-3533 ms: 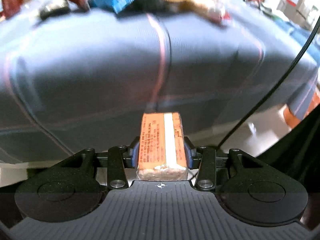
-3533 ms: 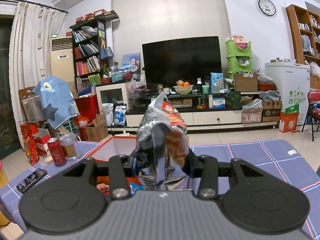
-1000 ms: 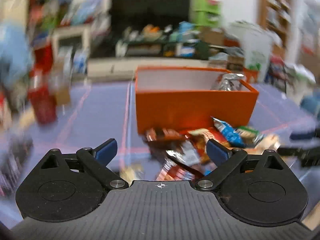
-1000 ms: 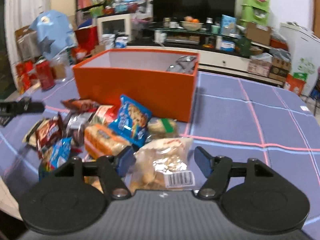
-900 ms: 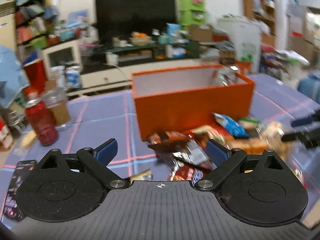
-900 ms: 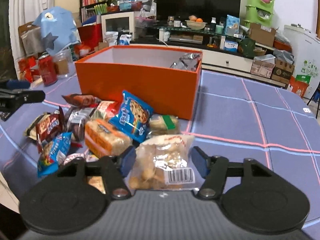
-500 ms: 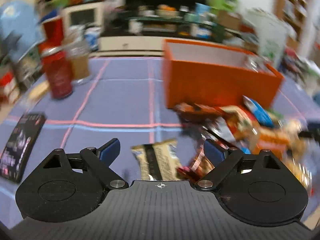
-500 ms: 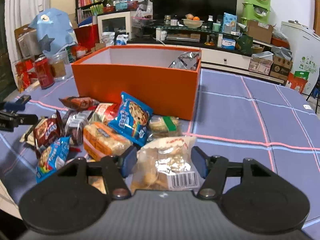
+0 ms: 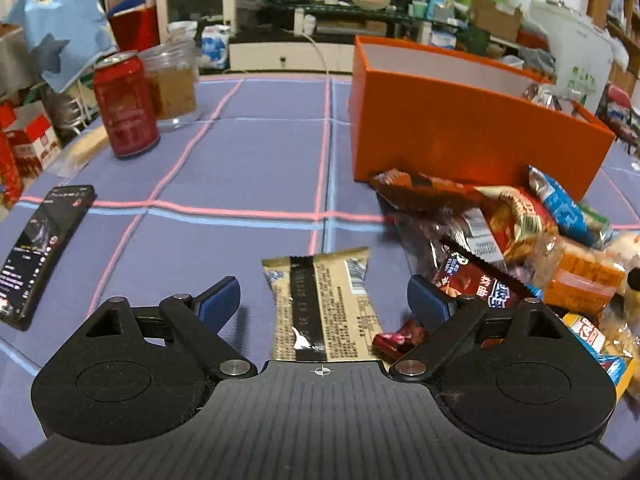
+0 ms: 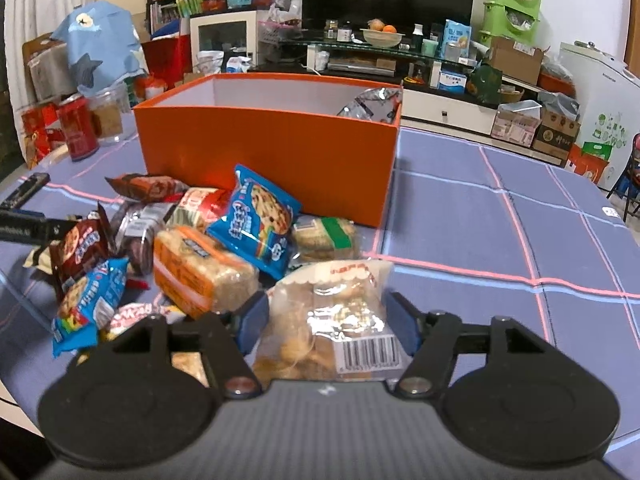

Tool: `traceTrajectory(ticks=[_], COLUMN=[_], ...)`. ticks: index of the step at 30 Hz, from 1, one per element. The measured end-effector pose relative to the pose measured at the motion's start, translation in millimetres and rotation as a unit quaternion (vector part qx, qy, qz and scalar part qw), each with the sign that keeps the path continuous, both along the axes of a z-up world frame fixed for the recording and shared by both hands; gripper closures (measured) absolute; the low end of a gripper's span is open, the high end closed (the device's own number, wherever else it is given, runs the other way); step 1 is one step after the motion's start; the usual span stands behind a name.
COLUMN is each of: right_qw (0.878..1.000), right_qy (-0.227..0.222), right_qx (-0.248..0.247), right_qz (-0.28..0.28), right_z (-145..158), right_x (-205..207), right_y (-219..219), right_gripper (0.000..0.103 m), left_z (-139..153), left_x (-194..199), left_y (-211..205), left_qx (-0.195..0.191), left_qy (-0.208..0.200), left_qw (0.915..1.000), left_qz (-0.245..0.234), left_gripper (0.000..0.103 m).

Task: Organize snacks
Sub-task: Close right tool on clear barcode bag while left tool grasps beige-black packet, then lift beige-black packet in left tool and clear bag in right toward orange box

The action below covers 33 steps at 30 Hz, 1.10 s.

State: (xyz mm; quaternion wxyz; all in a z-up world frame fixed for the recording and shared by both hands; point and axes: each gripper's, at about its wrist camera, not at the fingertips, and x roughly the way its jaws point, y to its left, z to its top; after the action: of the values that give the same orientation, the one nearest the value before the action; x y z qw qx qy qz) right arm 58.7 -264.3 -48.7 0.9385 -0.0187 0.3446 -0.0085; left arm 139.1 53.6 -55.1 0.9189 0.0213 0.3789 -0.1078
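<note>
An orange box (image 9: 472, 128) stands on the blue cloth, with a silver bag (image 10: 368, 106) inside at its right end; it also shows in the right wrist view (image 10: 272, 152). A heap of snack packets (image 10: 188, 240) lies in front of it. My left gripper (image 9: 322, 300) is open, its jaws either side of a tan packet (image 9: 320, 304) lying flat. My right gripper (image 10: 326, 318) is open around a clear bag of biscuits (image 10: 332, 320), its pads close to the bag's sides. The left gripper's fingers (image 10: 24, 226) show at the left edge of the right wrist view.
A red can (image 9: 126, 106) and a clear jar (image 9: 172, 84) stand at the far left of the table. A black phone (image 9: 40, 244) lies near the left edge. A TV stand and cluttered shelves are behind the table.
My left gripper swung left and lowered until the tan packet lay between its open jaws. My right gripper's jaws narrowed around the biscuit bag. Earlier both let go of their snacks.
</note>
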Motion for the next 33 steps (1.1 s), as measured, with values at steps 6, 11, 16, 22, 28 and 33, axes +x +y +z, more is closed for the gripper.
traceTrajectory(ticks=[6,11,16,22,28,33], right_qw=[1.0,0.999,0.998,0.997,0.998,1.0], right_qy=[0.012,0.031,0.047,0.06,0.052,0.007], right_qx=[-0.005,0.014,0.043,0.042,0.021,-0.014], right_qz=[0.005,0.002,-0.002,0.007,0.011,0.006], right_z=[-6,-12,-16,-12,-7,10], right_x=[5,13,18,18,13,2], right_y=[0,-6,-15,-13,-12,-9], right_gripper=[0.029,0.03,0.035,0.041,0.042,0.042], left_z=[-11,-13,-13,-7,-2,16], left_x=[1,0,0,0,-3,-13], left_y=[0,-1,-2,0,4,0], left_qx=[-0.009,-0.006,-0.004,0.002,-0.016,0.012], left_qy=[0.025,0.023,0.02,0.025,0.03,-0.024], left_qw=[0.9996,0.9997,0.9998,0.9996,0.9993,0.9995], left_qz=[0.005,0.003,-0.003,-0.011,-0.018,-0.017], left_gripper=[0.027,0.029,0.034,0.074,0.075,0.075])
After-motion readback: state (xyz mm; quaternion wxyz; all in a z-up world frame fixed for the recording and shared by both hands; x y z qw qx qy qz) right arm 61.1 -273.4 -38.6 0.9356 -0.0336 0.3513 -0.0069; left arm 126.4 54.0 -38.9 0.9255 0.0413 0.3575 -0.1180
